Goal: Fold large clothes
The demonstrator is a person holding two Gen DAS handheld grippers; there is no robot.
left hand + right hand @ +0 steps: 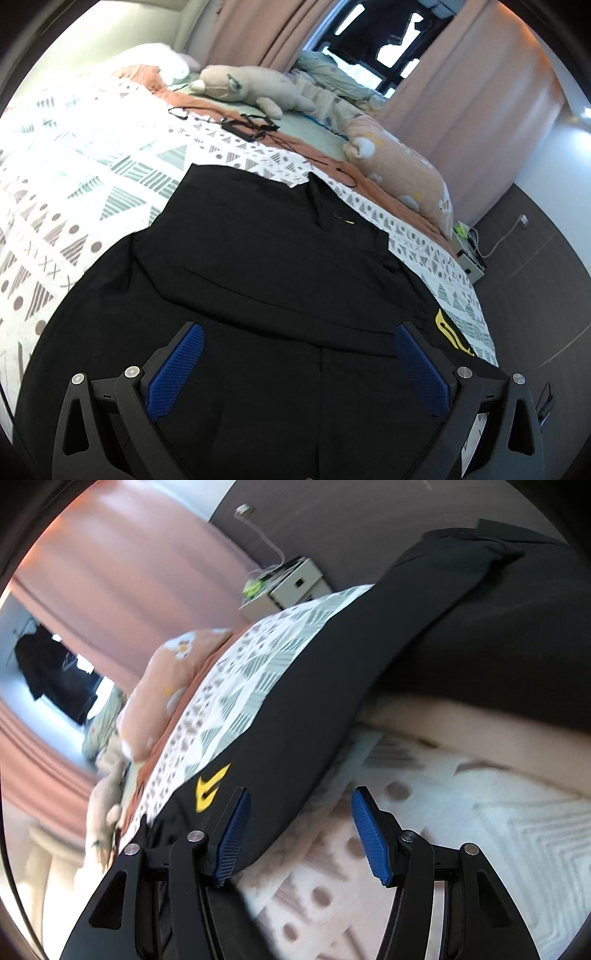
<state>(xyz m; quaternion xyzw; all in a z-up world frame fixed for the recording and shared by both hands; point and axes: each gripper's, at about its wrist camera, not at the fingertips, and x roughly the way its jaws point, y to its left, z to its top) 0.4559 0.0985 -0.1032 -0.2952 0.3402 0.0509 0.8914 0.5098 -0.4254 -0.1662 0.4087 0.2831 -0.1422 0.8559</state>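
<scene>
A large black garment (266,266) with a yellow logo (448,330) lies spread on the patterned bedspread (74,177). My left gripper (299,354) is open just above the garment's near part, blue pads (177,373) wide apart, holding nothing. In the right wrist view the same black garment (332,686) drapes over the bed edge, with its yellow logo (210,786) near my left finger. My right gripper (301,819) is open at the garment's edge, over the bedspread (443,849), with nothing between the pads (369,834).
A beige plush toy (251,88), a peach pillow (402,170) and black cables (247,127) lie at the far side of the bed. Pink curtains (461,85) hang behind. A small white box with cables (469,258) stands on the dark floor beside the bed.
</scene>
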